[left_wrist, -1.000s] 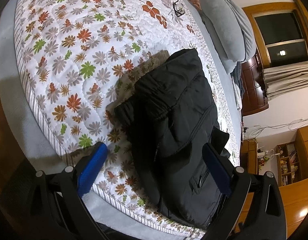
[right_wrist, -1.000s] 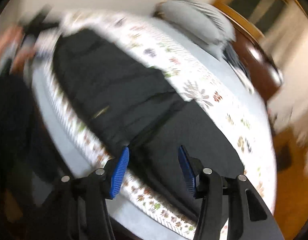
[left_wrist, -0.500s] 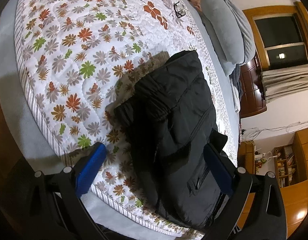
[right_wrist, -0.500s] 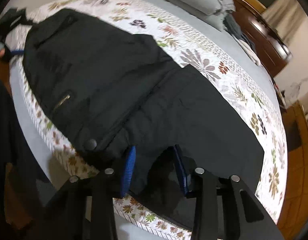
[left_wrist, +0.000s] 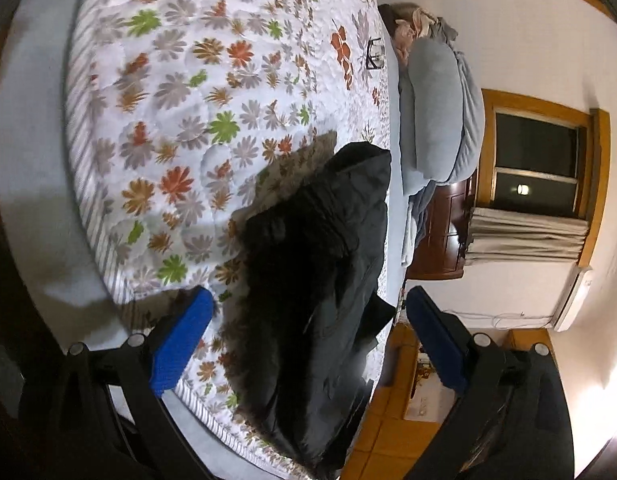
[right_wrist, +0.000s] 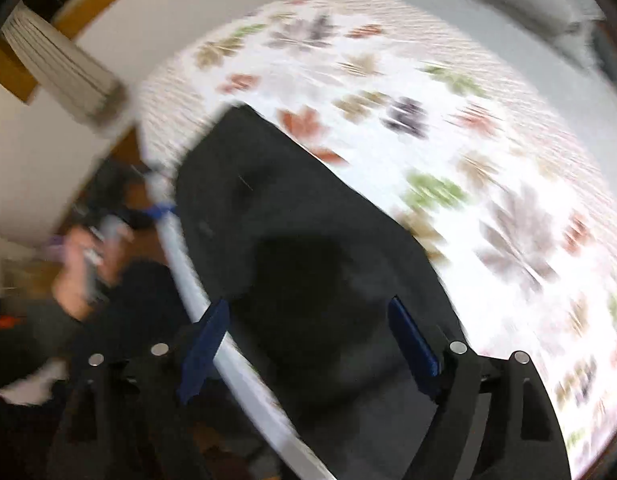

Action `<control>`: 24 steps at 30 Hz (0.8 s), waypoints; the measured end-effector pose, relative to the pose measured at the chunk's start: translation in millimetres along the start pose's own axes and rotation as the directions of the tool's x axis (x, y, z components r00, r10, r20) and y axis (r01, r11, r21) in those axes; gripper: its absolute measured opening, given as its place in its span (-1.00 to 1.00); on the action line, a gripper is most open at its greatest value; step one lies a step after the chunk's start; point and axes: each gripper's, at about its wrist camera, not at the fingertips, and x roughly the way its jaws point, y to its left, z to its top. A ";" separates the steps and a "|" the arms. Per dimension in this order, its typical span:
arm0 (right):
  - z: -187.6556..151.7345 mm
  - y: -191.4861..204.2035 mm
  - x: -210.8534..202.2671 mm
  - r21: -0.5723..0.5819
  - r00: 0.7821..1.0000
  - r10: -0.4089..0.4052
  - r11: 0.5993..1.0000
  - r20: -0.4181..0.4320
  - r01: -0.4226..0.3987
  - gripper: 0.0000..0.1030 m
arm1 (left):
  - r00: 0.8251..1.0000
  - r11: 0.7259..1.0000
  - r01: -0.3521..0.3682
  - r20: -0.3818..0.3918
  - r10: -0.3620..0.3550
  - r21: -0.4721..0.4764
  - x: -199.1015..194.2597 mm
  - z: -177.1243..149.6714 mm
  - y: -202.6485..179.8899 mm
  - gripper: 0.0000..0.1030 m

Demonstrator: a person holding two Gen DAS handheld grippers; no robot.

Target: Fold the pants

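Observation:
Black padded pants (left_wrist: 320,280) lie on a floral quilted bed (left_wrist: 180,120), reaching to its near edge. My left gripper (left_wrist: 308,336) is open, its blue pads on either side of the pants' near end, holding nothing. The right wrist view is blurred by motion. It shows the pants (right_wrist: 292,248) spread flat along the bed's edge. My right gripper (right_wrist: 308,344) is open just above the black fabric, holding nothing. The person's other hand with the left gripper (right_wrist: 92,236) shows at the far left of that view.
Grey pillows (left_wrist: 436,108) and bedding lie at the head of the bed. A small dark object (left_wrist: 374,54) sits on the quilt near them. A dark wooden nightstand (left_wrist: 440,236), a window with a curtain (left_wrist: 536,164) and wooden floor lie beyond the bed.
My right gripper opened wider and swung fast over the pants; its view turned toward the bed's other end. My left gripper tilted, so the room's wall now shows more.

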 end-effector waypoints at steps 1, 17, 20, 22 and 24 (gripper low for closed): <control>43.6 6.3 16.1 -0.034 0.994 0.096 0.995 -0.050 -0.097 0.61 | 1.000 1.000 -0.008 -0.002 0.008 0.018 3.0 1.4 -2.7 0.86; 209.8 32.2 192.5 -0.168 0.910 0.226 0.940 -0.349 -0.298 0.70 | 0.992 0.983 -0.124 0.040 0.120 0.133 25.6 0.3 -50.6 0.85; 215.9 27.7 205.8 -0.154 0.890 0.262 0.928 -0.373 -0.338 0.70 | 0.989 0.981 -0.148 0.029 0.146 0.122 32.4 -1.5 -52.6 0.81; 220.1 27.0 210.7 -0.143 0.881 0.286 0.922 -0.378 -0.361 0.71 | 0.987 0.978 -0.160 0.022 0.159 0.131 34.4 -2.5 -55.0 0.81; 223.1 27.2 214.0 -0.141 0.873 0.299 0.916 -0.386 -0.376 0.71 | 0.983 0.972 -0.183 0.024 0.182 0.145 36.1 -3.2 -59.5 0.82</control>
